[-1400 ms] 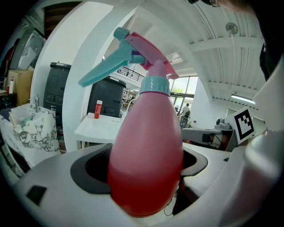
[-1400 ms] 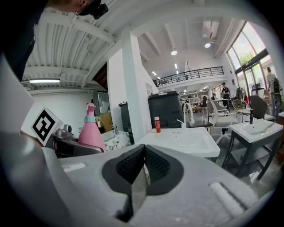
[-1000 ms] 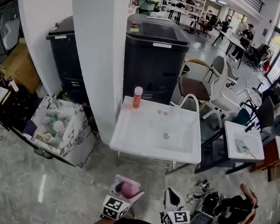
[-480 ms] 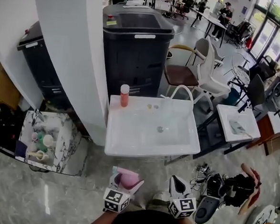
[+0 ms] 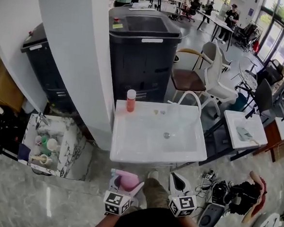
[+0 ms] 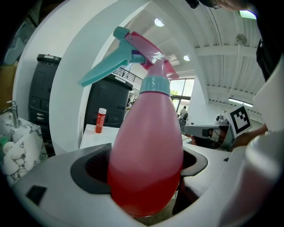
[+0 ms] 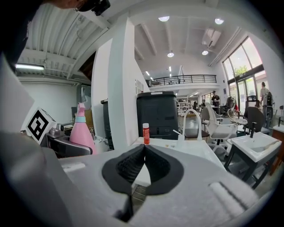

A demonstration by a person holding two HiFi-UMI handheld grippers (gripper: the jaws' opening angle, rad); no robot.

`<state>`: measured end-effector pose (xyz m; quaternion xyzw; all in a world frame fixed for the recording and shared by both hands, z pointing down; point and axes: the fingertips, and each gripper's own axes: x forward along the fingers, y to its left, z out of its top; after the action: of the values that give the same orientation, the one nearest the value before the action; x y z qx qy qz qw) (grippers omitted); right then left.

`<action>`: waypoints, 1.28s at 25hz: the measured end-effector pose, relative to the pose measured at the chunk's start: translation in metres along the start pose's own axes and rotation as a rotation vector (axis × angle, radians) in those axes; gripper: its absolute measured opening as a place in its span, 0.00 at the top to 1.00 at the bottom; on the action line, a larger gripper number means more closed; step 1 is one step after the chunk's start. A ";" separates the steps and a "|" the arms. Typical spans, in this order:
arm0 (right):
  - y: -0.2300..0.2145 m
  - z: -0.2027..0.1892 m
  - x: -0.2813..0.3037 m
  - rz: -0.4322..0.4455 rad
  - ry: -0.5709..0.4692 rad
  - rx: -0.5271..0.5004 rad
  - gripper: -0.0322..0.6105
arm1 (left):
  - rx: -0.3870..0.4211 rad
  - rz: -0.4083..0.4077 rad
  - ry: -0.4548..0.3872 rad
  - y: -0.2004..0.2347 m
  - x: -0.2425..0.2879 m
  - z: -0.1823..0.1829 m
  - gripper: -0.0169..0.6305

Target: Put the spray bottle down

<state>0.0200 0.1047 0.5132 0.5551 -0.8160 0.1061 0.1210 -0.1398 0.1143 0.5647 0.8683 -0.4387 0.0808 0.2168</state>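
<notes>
A pink spray bottle [image 6: 148, 150] with a teal trigger head stands upright between the jaws of my left gripper [image 5: 122, 189], which is shut on it. The head view shows the spray bottle [image 5: 126, 182] low in the frame, just in front of the white sink's [image 5: 129, 153] near edge. My right gripper [image 5: 179, 192] is beside it to the right, its black pads pressed together with nothing between them. From the right gripper view the spray bottle [image 7: 81, 133] appears at the left.
A small orange bottle [image 5: 131, 100] with a white cap stands at the sink's back left corner, and a curved white tap [image 5: 191, 97] rises at the back. A white pillar [image 5: 73, 57] is at the left, a dark bin [image 5: 144, 52] behind, cables and gear [image 5: 223, 196] on the floor to the right.
The view has shifted and the sink now lies closer to both grippers. The left gripper still holds the spray bottle; the right stays shut.
</notes>
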 end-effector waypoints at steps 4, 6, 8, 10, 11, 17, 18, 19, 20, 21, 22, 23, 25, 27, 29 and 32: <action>-0.005 0.005 0.029 0.043 -0.016 0.012 0.95 | 0.000 0.042 0.021 0.020 0.019 -0.001 0.31; -0.013 0.010 0.047 0.064 -0.025 0.011 0.95 | 0.006 0.058 0.029 0.029 0.036 0.004 0.31; -0.023 0.013 0.069 0.080 -0.024 0.009 0.95 | 0.017 0.072 0.041 0.038 0.053 0.013 0.31; -0.029 0.015 0.090 0.098 -0.013 -0.033 0.95 | 0.021 0.076 0.056 0.047 0.070 0.021 0.31; -0.030 0.016 0.100 0.109 -0.009 -0.062 0.95 | 0.019 0.072 0.059 0.051 0.079 0.024 0.31; -0.063 0.035 0.163 0.147 -0.029 -0.059 0.95 | 0.017 0.032 0.065 0.075 0.150 0.045 0.31; -0.071 0.037 0.172 0.146 -0.027 -0.050 0.95 | -0.015 0.030 0.050 0.080 0.163 0.049 0.31; -0.079 0.037 0.180 0.144 -0.023 -0.043 0.95 | -0.048 0.034 0.032 0.087 0.176 0.053 0.31; -0.087 0.037 0.188 0.142 -0.017 -0.039 0.95 | -0.067 0.043 0.017 0.094 0.188 0.056 0.31; -0.096 0.036 0.196 0.140 -0.010 -0.037 0.95 | -0.069 0.055 0.009 0.102 0.201 0.060 0.31; -0.103 0.036 0.204 0.139 -0.002 -0.034 0.95 | -0.057 0.068 0.009 0.109 0.213 0.063 0.31; -0.110 0.036 0.211 0.140 0.006 -0.032 0.95 | -0.042 0.080 0.012 0.115 0.226 0.066 0.31; -0.122 0.038 0.226 0.145 0.017 -0.031 0.95 | -0.022 0.093 0.017 0.125 0.251 0.072 0.31; -0.133 0.042 0.241 0.147 0.022 -0.030 0.95 | -0.018 0.097 0.017 0.134 0.275 0.080 0.31; -0.142 0.046 0.256 0.150 0.023 -0.028 0.95 | -0.011 0.100 0.017 0.142 0.296 0.085 0.31; -0.154 0.051 0.279 0.153 0.021 -0.014 0.95 | 0.023 0.102 0.025 0.152 0.326 0.091 0.31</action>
<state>0.0602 -0.2122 0.5585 0.4892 -0.8555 0.1150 0.1249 -0.0688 -0.2423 0.6379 0.8462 -0.4788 0.1075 0.2077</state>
